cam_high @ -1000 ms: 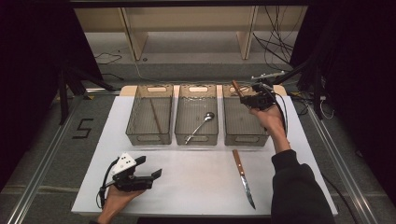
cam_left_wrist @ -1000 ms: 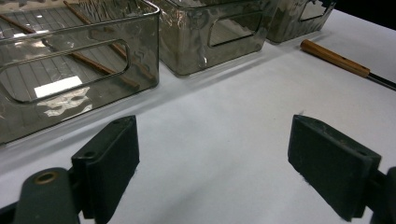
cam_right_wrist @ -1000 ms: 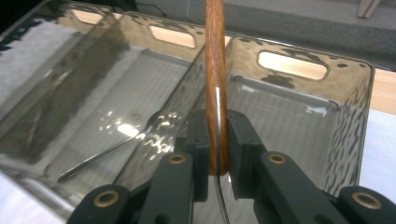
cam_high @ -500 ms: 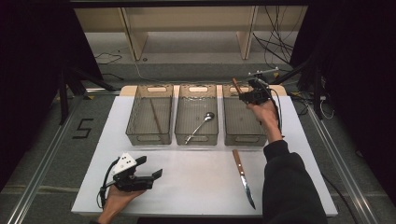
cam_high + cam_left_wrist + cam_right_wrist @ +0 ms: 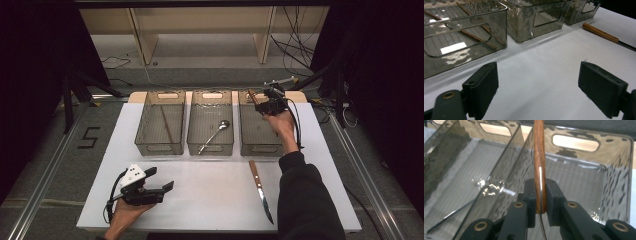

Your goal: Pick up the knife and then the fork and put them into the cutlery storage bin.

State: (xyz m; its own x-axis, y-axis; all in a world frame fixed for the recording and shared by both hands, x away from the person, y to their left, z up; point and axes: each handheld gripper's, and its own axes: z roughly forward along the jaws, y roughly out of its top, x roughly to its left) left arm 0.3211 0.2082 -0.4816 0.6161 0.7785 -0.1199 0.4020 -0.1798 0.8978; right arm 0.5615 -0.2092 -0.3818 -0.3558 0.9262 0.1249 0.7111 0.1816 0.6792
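Wooden-handled utensil (image 5: pixel 539 157) stands clamped between the right gripper (image 5: pixel 270 104)'s jaws, over the far edge of the right bin (image 5: pixel 258 148), whose floor below is bare. Left gripper (image 5: pixel 150 186) rests near-left on open white table (image 5: pixel 210 195), jaws wide apart, well clear of the knife (image 5: pixel 261 189).

Relative to the earlier frames, the right gripper (image 5: pixel 262 103), clamped on a wooden-handled utensil (image 5: pixel 539 157), has shifted from above the near half of the right-hand bin (image 5: pixel 255 147) toward its far end and sunk slightly closer to it.
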